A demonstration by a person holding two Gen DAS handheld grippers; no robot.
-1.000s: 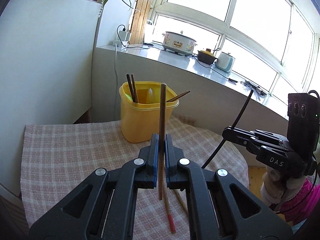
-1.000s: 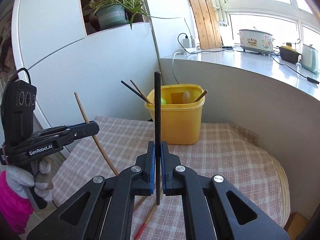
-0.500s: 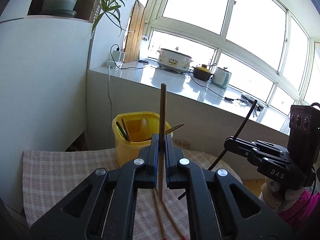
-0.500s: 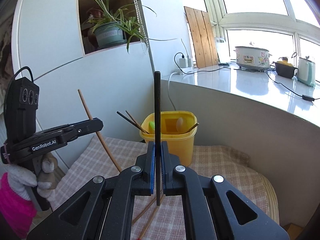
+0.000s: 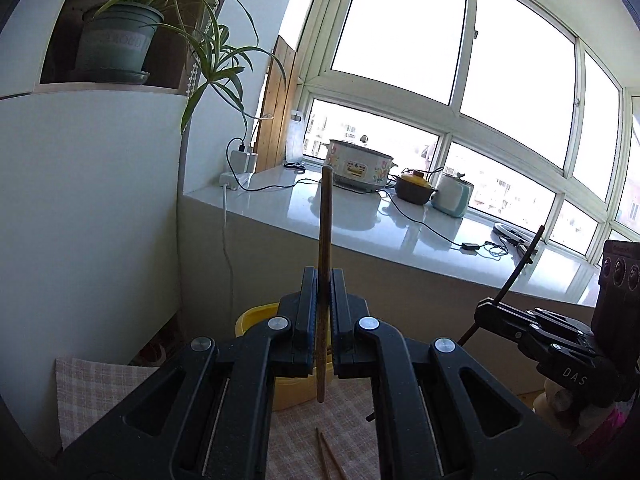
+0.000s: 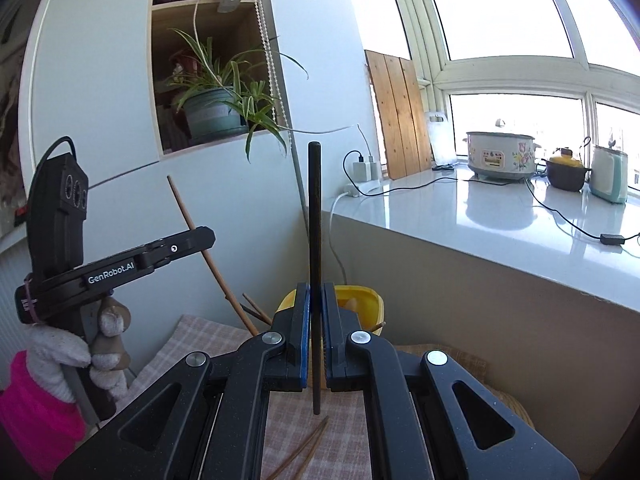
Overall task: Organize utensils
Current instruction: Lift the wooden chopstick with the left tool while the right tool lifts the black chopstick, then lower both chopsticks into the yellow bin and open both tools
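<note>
My left gripper (image 5: pixel 323 280) is shut on a brown wooden chopstick (image 5: pixel 325 216) that stands upright between its pads. My right gripper (image 6: pixel 315 296) is shut on a black chopstick (image 6: pixel 314 208), also upright. Behind and below both grippers stands the yellow plastic tub (image 5: pixel 250 322) (image 6: pixel 370 300), largely hidden by the jaws, with several chopsticks (image 6: pixel 256 312) leaning out of it. Two more wooden chopsticks (image 5: pixel 326 456) (image 6: pixel 304 450) lie on the checked cloth in front of the tub. In the right wrist view the left gripper (image 6: pixel 206 238) shows at the left with its brown stick; in the left wrist view the right gripper (image 5: pixel 486 308) shows at the right.
The checked cloth (image 5: pixel 92 392) covers the table. A white counter (image 6: pixel 480 224) runs behind, carrying a slow cooker (image 5: pixel 358 166), a brown pot (image 5: pixel 414 188), a pale kettle (image 5: pixel 452 198) and cables. A potted plant (image 6: pixel 212 114) sits in a wall niche. Gloved hands (image 6: pixel 60 356) hold the tools.
Both grippers have risen with their chopsticks; the yellow tub and the cloth have sunk low in both views, now mostly behind the jaws, and more of the windows and niche shows.
</note>
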